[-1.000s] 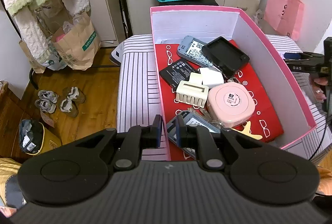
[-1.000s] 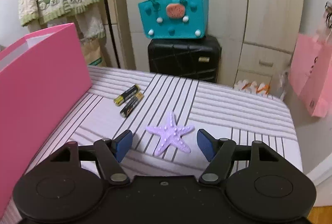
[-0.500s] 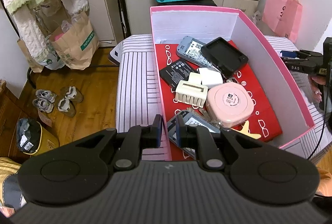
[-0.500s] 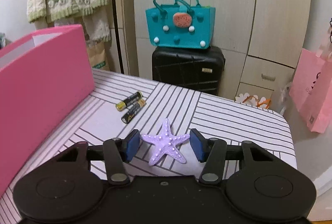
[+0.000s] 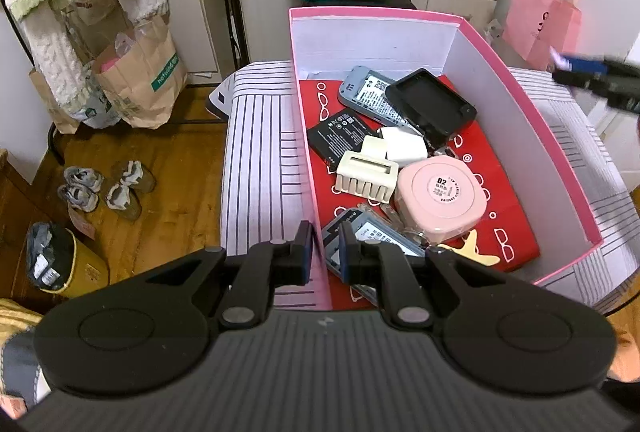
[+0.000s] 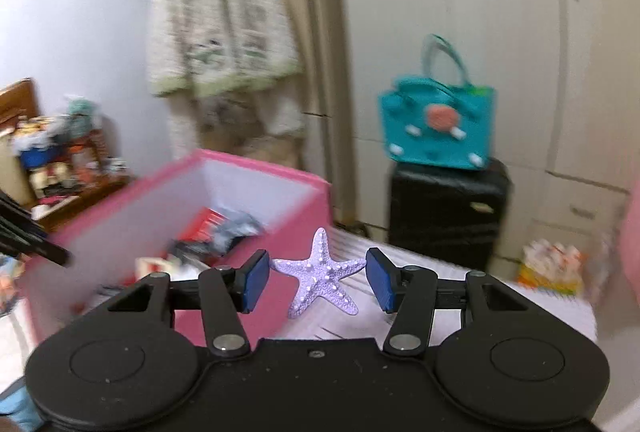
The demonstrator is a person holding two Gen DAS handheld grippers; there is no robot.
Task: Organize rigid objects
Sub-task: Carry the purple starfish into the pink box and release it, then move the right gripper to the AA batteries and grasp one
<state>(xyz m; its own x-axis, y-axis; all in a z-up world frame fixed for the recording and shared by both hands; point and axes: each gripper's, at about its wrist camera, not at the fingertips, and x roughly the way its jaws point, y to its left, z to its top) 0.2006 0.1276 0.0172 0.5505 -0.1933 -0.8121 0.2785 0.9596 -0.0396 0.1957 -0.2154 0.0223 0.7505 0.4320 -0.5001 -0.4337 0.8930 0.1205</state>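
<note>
Right hand-held gripper (image 6: 317, 280) pinching a lilac plastic starfish (image 6: 320, 274), lifted beside the pink cardboard box (image 6: 256, 167). Left hand-held gripper (image 5: 324, 252) clamped on the box's near wall. Inside already: phones, chargers, pink round case (image 5: 440, 195). Starfish not yet dropped in.

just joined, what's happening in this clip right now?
A person with a handheld gripper in each hand is sorting small items into an open pink cardboard box on a striped surface. The right gripper holds a purple plastic starfish between its blue pads, lifted beside the box; that view is motion-blurred. The left gripper is clamped on the box's near wall, apparently steadying it. Inside lie a round pink case, phones, a battery and chargers. The starfish isn't in yet.
</note>
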